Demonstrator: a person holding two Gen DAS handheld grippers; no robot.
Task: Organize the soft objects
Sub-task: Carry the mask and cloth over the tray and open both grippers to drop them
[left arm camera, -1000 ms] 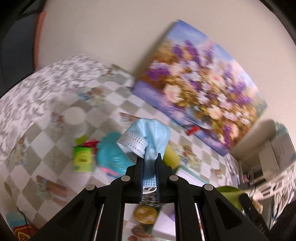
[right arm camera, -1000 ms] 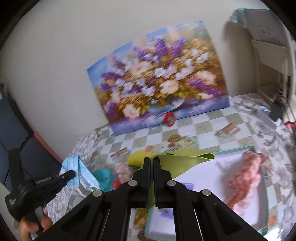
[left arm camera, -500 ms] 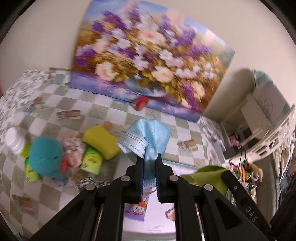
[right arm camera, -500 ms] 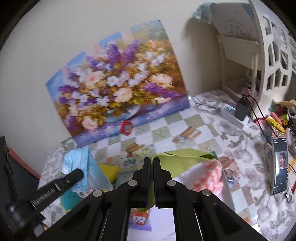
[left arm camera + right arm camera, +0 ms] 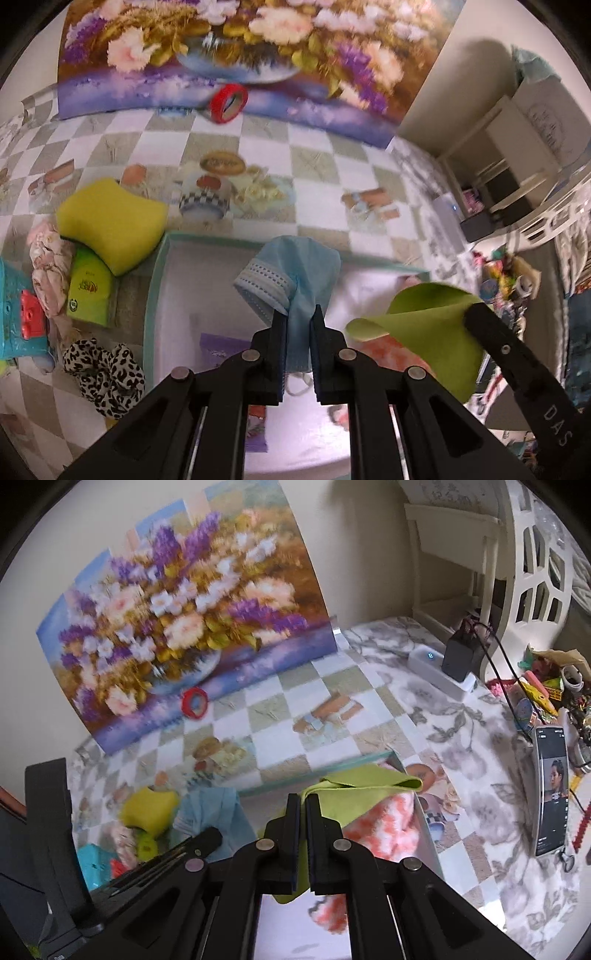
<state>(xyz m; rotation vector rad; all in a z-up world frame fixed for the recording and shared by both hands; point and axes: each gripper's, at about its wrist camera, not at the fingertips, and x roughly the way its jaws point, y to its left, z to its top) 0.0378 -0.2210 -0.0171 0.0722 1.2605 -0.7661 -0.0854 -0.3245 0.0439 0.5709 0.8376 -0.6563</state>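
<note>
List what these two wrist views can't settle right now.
- Tray floor, both views: near part hidden by gripper bodies.
- Orange-and-white cloth: mostly covered by the green cloth.
- Blue mask lower end: hidden between the left gripper fingers.
- Painting: motion-blurred.

We see a pale blue face mask (image 5: 295, 280) of thin pleated non-woven fabric, a matt green felt-like cloth (image 5: 432, 325), a porous yellow sponge (image 5: 110, 225), a leopard-print fabric scrunchie (image 5: 103, 373) and matt black plastic gripper fingers (image 5: 269, 354).
</note>
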